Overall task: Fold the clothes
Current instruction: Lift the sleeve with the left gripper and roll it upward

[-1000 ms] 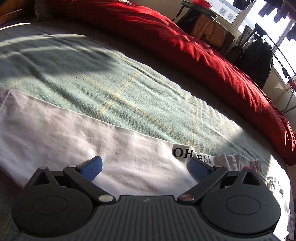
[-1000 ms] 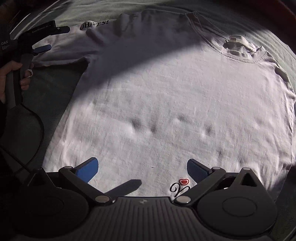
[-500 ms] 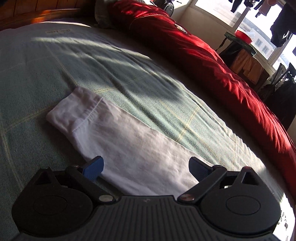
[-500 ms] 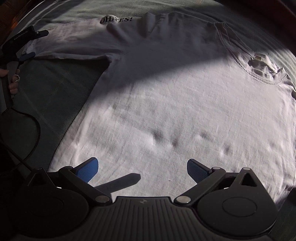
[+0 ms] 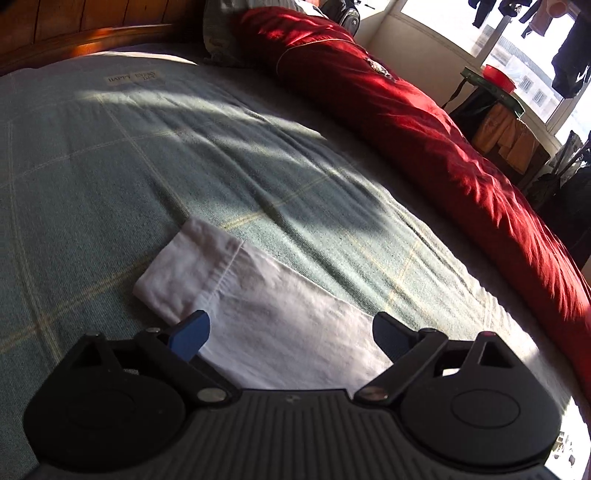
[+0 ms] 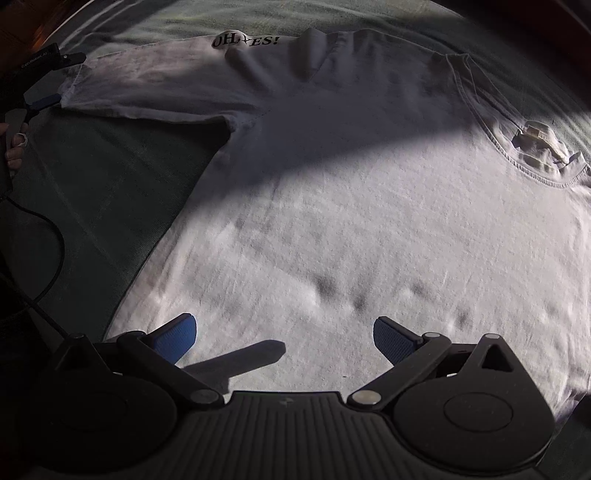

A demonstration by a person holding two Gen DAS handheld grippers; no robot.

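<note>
A white long-sleeved shirt (image 6: 369, 221) lies flat on the green bedspread, back up, collar label at the right. Black letters "OH YES!" (image 6: 245, 40) show on its far sleeve edge. My right gripper (image 6: 284, 338) is open and empty, low over the shirt's body near the hem. My left gripper (image 5: 291, 334) is open and empty, just above the sleeve (image 5: 258, 306), near its cuff (image 5: 184, 273). In the right wrist view the left gripper (image 6: 46, 81) sits at the sleeve's end at far left, with the hand holding it.
A green checked bedspread (image 5: 129, 147) covers the bed. A red duvet (image 5: 424, 122) is bunched along the far side. A wooden headboard (image 5: 74, 33) is at the back left. Clothes and bags (image 5: 517, 140) stand by the window. A cable (image 6: 44, 266) hangs at the left.
My left gripper has travelled along the sleeve from near the lettering out to the cuff. My right gripper has shifted slightly over the shirt body. Both stayed open.
</note>
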